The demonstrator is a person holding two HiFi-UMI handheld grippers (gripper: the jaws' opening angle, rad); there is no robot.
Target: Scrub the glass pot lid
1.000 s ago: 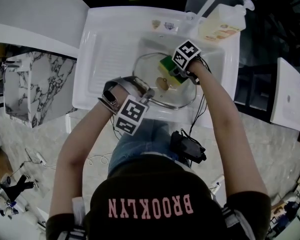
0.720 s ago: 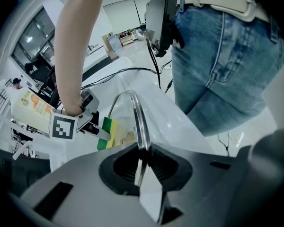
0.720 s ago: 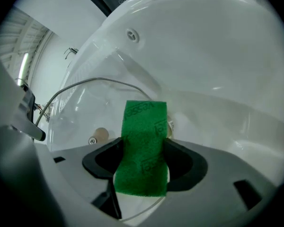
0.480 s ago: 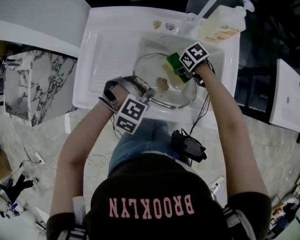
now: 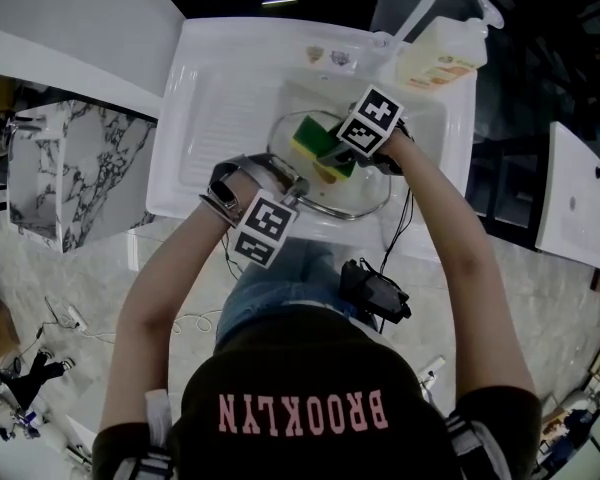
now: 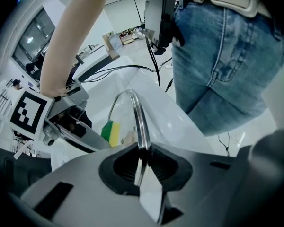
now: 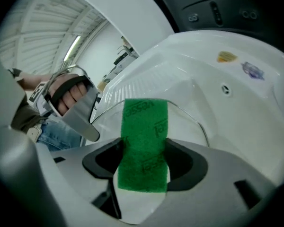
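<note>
The glass pot lid [image 5: 355,190] with its steel rim lies tilted in the white sink basin [image 5: 430,128]. My left gripper [image 5: 298,186] is shut on the lid's near rim; the rim [image 6: 136,117] runs straight between its jaws in the left gripper view. My right gripper [image 5: 332,151] is shut on a green and yellow sponge [image 5: 316,146], pressed on the lid's glass left of centre. In the right gripper view the sponge's green face [image 7: 144,141] fills the jaws, with the lid's rim [image 7: 201,126] arcing behind it. The lid's knob is hidden under the sponge.
A ribbed drainboard [image 5: 225,108] lies left of the basin. A soap bottle with a pump [image 5: 445,48] stands at the sink's back right beside the tap [image 5: 410,18]. A marble block [image 5: 75,168] sits left of the sink. A black device [image 5: 375,293] hangs at the person's waist.
My right gripper has slid the sponge leftwards across the lid, covering the knob. The left gripper has held the rim still.
</note>
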